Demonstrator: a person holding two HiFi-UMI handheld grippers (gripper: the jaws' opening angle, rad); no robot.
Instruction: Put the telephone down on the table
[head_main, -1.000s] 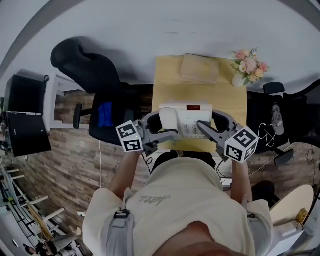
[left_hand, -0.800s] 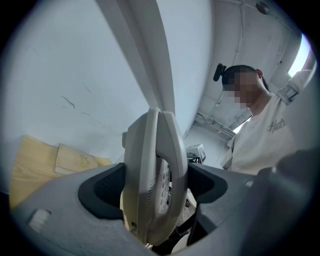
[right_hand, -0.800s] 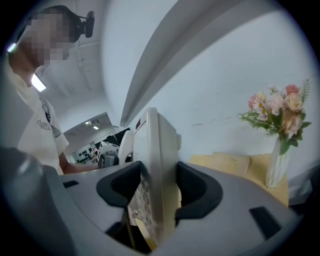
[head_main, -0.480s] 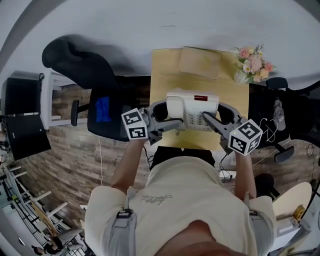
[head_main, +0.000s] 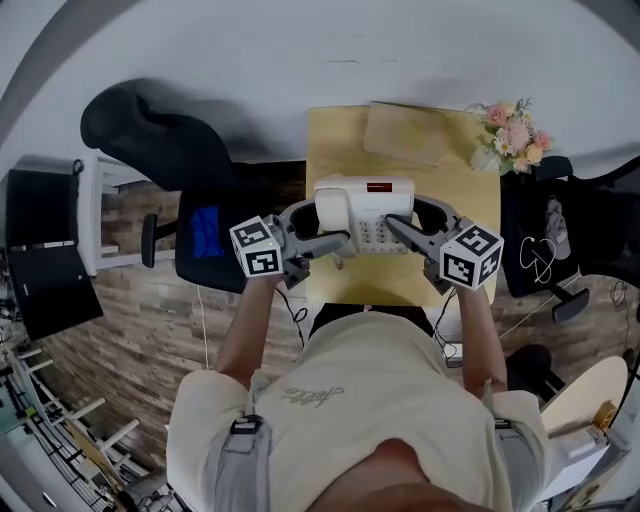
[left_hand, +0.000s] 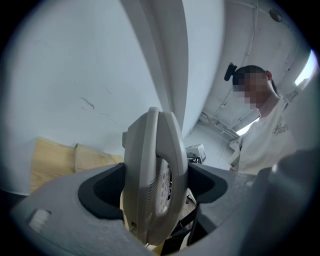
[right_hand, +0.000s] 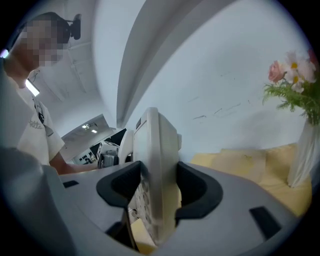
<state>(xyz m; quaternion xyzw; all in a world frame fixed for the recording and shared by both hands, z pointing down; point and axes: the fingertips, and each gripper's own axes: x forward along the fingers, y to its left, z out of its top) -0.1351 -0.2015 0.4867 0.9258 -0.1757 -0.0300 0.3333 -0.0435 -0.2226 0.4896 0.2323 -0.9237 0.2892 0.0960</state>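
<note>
The left tool (head_main: 322, 230) and right tool (head_main: 408, 226) each pinch one end of the white telephone (head_main: 365, 210), likely so it lowers level onto the wooden bench (head_main: 400, 285).

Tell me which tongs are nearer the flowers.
Right. The right tongs grip the telephone on the side toward the flowers; the left tongs grip its opposite side, farther away.

White desk telephone (head_main: 362, 212), keypad up, roughly level, gripped at both ends over yellow table (head_main: 335, 145).
</note>
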